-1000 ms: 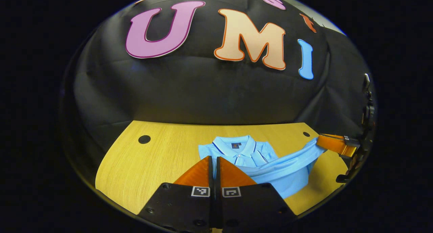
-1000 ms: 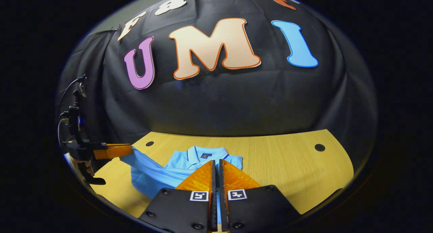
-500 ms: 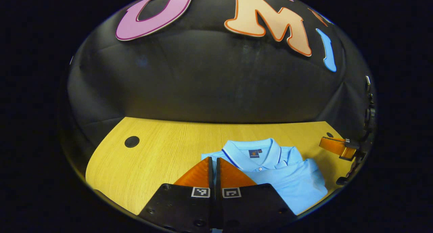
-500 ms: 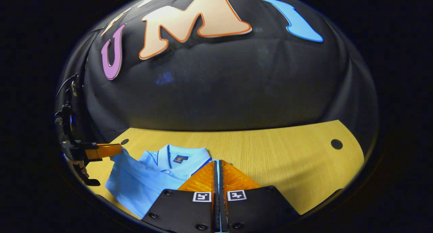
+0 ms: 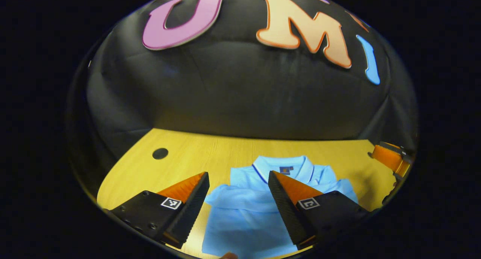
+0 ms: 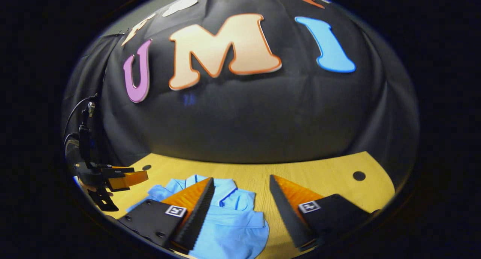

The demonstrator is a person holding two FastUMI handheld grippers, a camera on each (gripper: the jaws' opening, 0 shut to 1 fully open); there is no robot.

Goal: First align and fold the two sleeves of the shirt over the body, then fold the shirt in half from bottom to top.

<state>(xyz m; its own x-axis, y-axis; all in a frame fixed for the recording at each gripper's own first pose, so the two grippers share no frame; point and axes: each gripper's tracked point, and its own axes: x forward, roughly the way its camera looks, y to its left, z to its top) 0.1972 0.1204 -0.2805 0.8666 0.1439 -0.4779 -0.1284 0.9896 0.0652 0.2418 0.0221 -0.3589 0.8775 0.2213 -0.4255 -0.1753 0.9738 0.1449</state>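
- The shirt [image 5: 259,210] is laid on the table [image 5: 180,165], collar toward the booth wall, folded up into a compact stack below the collar.
- Both sleeves appear to be folded over the body, and the bottom half seems to be brought up to the collar — the task is judged nearly or fully done; only smoothing may be left.
- The left gripper [image 5: 238,182] is held wide open just above the shirt's near edge, with nothing between its fingers.
- The right gripper [image 6: 240,185] is likewise spread wide and empty, over the shirt's right side.
- Compared with half a second ago, both pairs of fingers — then closed together on the cloth — are now parted, and the fabric is released.
- A second ago the hem was seen lifted between the grippers; now it is laid flat.
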